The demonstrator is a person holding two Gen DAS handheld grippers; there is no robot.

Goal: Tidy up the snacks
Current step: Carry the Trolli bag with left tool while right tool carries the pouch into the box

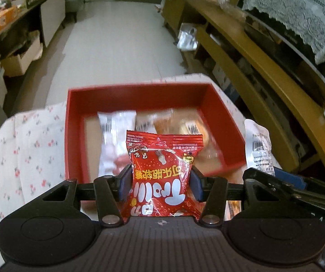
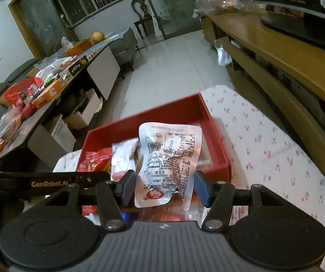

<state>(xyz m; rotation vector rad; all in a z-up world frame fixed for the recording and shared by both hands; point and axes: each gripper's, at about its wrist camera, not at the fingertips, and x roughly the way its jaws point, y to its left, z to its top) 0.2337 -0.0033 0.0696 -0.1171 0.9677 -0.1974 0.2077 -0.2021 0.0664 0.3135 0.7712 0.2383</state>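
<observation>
A table draped in a white floral cloth (image 2: pixel 264 140) fills the lower part of both wrist views, with pale floor tiles beyond it and a long wooden cabinet (image 2: pixel 275 68) running along the three o'clock side. At nine o'clock in the right wrist view stands a cluttered side table (image 2: pixel 55 83) piled with boxes and bags.

On the cloth sits a shallow red tray (image 1: pixel 137 96), open-topped, its far wall toward twelve o'clock. Inside it lie a white wrapped snack (image 1: pixel 114 140) along the nine o'clock side and an orange wrapped snack (image 1: pixel 185 127) toward two o'clock; both are blurred, so their labels cannot be read.

The left gripper (image 1: pixel 160 182) clamps a red candy packet (image 1: pixel 162 172) between its blue pads, one pad pressing each side of the packet's waist. The packet stands upright over the tray's near edge, at six o'clock of the tray.

The right gripper (image 2: pixel 164 187) carries a silver-white pouch (image 2: pixel 169 156) printed with a barcode and small text. The pouch hangs crumpled between the blue pads, over the tray's near wall; whether both pads press on it cannot be told, as a gap shows beside the right pad. In the left wrist view this pouch appears at three o'clock, just beside the tray's right wall.
</observation>
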